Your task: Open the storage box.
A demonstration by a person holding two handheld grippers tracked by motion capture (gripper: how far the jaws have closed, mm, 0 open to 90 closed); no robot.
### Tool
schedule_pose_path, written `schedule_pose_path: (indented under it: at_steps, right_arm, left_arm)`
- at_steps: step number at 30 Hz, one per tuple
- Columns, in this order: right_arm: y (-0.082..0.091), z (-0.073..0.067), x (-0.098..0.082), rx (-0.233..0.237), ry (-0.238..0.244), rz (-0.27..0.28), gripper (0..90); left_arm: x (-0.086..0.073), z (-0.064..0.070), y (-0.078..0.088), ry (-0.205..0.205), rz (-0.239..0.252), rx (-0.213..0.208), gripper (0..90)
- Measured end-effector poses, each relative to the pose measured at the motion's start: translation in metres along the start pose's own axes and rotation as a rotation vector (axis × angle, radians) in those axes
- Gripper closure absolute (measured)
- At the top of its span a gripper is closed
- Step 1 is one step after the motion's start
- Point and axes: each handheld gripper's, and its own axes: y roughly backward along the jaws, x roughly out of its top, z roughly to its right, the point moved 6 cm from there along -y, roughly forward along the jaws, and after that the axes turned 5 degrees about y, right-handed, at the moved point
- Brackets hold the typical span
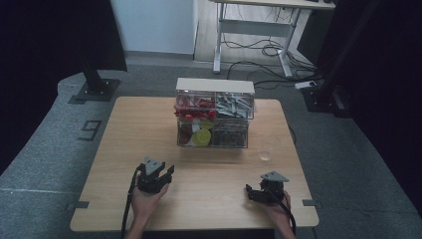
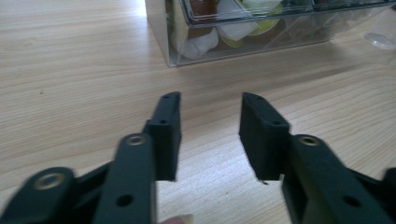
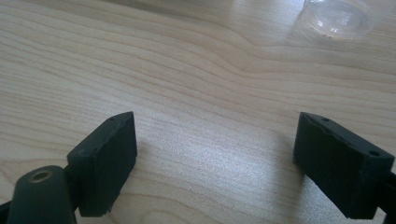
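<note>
Near the front edge of the tabletop point(image 1: 124, 129), left tool point(image 1: 160, 175) and right tool point(image 1: 259, 191) rest with jaws apart, empty, facing the clear drawer box point(image 1: 214, 113) toward the far edge.

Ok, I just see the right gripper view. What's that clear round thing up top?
Observer: A small clear dish, just off the front right corner of a clear box.
Operator: What's in the box?
Observer: Red bits upper left, grey upper right, yellow and white lower left, dark lower right.
Operator: And my other gripper?
Observer: The left gripper is open, low over the table, facing the box.
</note>
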Motion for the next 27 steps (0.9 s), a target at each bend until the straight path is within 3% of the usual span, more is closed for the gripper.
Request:
schedule_pose_path:
  at_steps: [6, 13, 27]
  right_arm:
    - [0.0, 0.0, 0.0, 0.0, 0.001, 0.0, 13.4]
    - [0.0, 0.0, 0.0, -0.002, 0.001, 0.001, 13.5]
    - [0.0, 0.0, 0.0, -0.002, 0.001, 0.0, 13.5]
  left_arm:
    - [0.004, 0.004, -0.002, 0.018, -0.015, -0.044, 75.2]
    - [0.011, 0.009, -0.003, 0.012, -0.01, -0.057, 88.8]
    - [0.018, 0.012, -0.019, 0.011, -0.036, -0.062, 90.0]
